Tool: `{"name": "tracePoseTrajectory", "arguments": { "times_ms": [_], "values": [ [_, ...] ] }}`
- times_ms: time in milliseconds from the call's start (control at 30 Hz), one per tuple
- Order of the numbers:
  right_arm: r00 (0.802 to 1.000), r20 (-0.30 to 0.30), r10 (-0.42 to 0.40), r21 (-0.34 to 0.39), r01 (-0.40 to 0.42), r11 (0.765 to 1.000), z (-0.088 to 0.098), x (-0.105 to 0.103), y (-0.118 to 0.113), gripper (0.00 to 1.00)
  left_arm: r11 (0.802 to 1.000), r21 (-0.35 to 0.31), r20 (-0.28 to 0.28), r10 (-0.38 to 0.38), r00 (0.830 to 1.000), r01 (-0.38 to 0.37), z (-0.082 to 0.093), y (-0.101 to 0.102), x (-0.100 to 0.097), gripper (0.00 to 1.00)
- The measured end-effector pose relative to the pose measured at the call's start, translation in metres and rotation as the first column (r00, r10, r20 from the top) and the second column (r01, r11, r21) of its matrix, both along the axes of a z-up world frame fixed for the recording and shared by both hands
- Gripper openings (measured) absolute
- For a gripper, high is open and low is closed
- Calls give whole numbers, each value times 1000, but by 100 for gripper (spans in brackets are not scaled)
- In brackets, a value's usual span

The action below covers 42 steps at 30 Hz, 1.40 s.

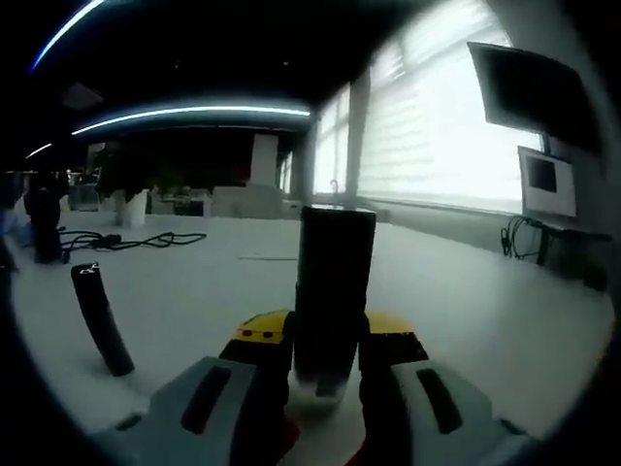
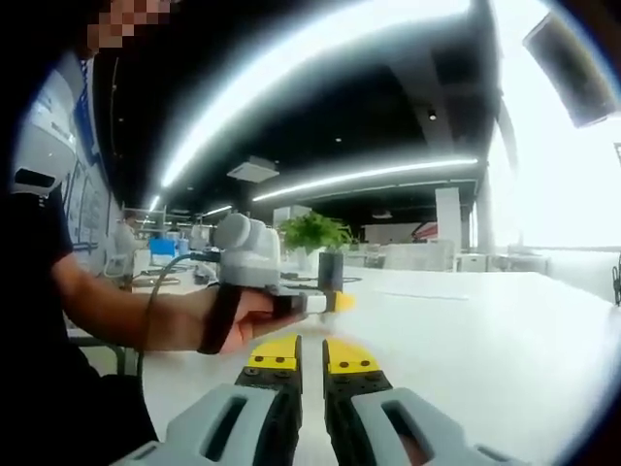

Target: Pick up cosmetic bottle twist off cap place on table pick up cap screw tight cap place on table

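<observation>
Over a long white worktop (image 1: 505,311) in a dim office, my left gripper (image 1: 327,374) reaches forward and level, its jaws clenched around the base of the cosmetic bottle (image 1: 332,291), a dark upright column that stands between them with its foot on or just above the surface; I cannot tell which. Backlight from the bright windows turns the bottle to silhouette, so I cannot make out whether its cap is on. To the left, well apart from the bottle, a slim dark tube (image 1: 100,318) leans on the worktop, its nature unclear. Black cables (image 1: 126,240) trail across the far end.

From my right gripper view, my left hand (image 2: 254,318) shows side-on, forearm coming in from the picture's left, fingers wrapped around the left gripper's handle, with the dark bottle standing at its yellow tips. My right gripper (image 2: 311,359) hangs above the worktop short of that hand, its yellow-tipped jaws drawn nearly together with a narrow slit between them, grasping nothing. My torso darkens the left edge of that view. A potted plant (image 2: 312,233) stands far behind.
</observation>
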State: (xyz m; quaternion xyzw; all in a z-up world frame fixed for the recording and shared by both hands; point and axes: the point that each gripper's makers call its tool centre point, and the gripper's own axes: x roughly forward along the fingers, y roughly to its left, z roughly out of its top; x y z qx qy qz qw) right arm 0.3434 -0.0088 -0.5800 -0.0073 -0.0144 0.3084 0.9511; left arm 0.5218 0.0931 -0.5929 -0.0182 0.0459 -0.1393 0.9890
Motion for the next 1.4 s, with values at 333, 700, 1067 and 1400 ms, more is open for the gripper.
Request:
{"name": "tracePoseTrajectory", "arguments": {
  "times_ms": [333, 700, 1067, 1400],
  "values": [
    [1000, -2, 0, 1, 0, 1000, -2, -2, -2, 3, 1000, -8, -13, -15, 1000, 15, -7, -2, 1, 19],
    [1000, -2, 5, 7, -5, 1000, -2, -2, 0, 3, 1000, 4, -33, -19, 999, 19, -19, 0, -3, 19],
    [1000, -5, 5, 9, -5, 1000, -3, -3, 1, 2, 998, 45, -24, -34, 999, 35, -19, -2, -5, 15],
    [1000, -3, -5, 6, 5, 1000, 0, -3, -1, 2, 995, 35, -10, -93, 996, 93, -15, -9, -6, 13]
  ]
}}
